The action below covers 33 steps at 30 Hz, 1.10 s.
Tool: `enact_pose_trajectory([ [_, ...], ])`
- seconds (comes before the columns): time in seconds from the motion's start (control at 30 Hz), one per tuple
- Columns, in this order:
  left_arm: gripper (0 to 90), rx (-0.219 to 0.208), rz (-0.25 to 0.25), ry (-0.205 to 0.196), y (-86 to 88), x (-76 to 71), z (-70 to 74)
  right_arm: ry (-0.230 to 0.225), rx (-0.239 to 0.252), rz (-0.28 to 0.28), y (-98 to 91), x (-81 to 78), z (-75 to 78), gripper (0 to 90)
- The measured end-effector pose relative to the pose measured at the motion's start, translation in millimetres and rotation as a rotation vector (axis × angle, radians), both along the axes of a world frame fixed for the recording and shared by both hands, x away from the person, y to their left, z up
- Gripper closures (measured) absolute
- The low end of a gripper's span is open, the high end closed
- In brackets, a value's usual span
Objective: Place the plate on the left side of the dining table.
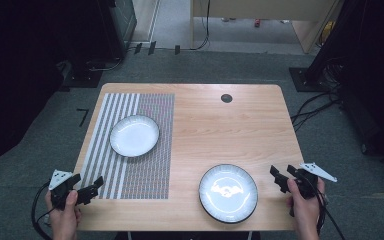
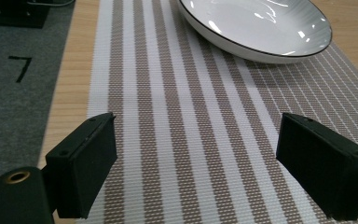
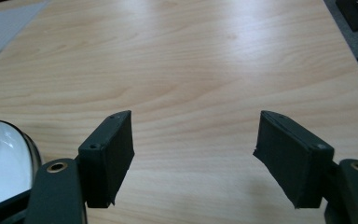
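Observation:
A white plate with a dark rim [image 1: 134,135] [image 2: 256,25] rests on a striped placemat [image 1: 132,160] [image 2: 191,130] on the left half of the wooden table. A second white plate [image 1: 228,192] [image 3: 2,158] lies on bare wood near the front edge, right of the mat. My left gripper [image 1: 91,189] [image 2: 196,163] hovers over the mat's front left corner, open, with only striped cloth between its jaws. My right gripper [image 1: 282,176] [image 3: 193,154] stands open over bare wood just right of the second plate, holding nothing.
The wooden table [image 1: 240,125] has a small dark round cap [image 1: 226,98] near its far edge. Grey carpet [image 1: 45,145] surrounds the table, with black tape marks [image 1: 82,115] [image 2: 21,65] to the left and cables [image 1: 315,105] to the right.

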<state>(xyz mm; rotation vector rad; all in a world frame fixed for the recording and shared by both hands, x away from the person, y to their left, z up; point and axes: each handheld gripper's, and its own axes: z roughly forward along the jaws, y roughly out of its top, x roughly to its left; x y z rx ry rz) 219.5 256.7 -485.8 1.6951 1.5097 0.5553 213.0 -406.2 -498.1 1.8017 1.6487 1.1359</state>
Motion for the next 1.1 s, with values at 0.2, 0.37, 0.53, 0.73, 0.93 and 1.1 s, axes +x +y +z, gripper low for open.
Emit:
enact_pose_trajectory([
  [0.2, 12.1, -0.006, 0.034, 0.000, 17.8, -2.2, -1.4, 0.030, -0.038, -0.015, -15.5, -8.7, -8.3, 27.4],
  [0.37, 12.1, 0.007, 0.049, 0.003, 29.0, -5.0, -4.6, 0.039, -0.040, -0.036, -30.7, -14.2, -11.8, 27.0],
  [0.53, 12.2, -0.009, 0.064, 0.010, 38.4, -5.8, -5.3, 0.052, -0.045, -0.054, -39.4, -17.7, -14.7, 26.9],
  [0.73, 12.2, -0.008, 0.071, 0.015, 48.4, -8.0, -9.9, 0.064, -0.060, -0.063, -46.5, -20.0, -18.9, 26.3],
  [0.93, 12.2, 0.011, 0.056, 0.027, 45.5, -7.0, -16.8, 0.074, -0.115, -0.050, -40.5, -18.2, -24.6, 25.9],
  [1.1, 12.8, 0.049, 0.021, 0.036, 37.9, -5.4, -21.6, 0.075, -0.128, -0.049, -39.1, -17.9, -25.5, 25.7],
])
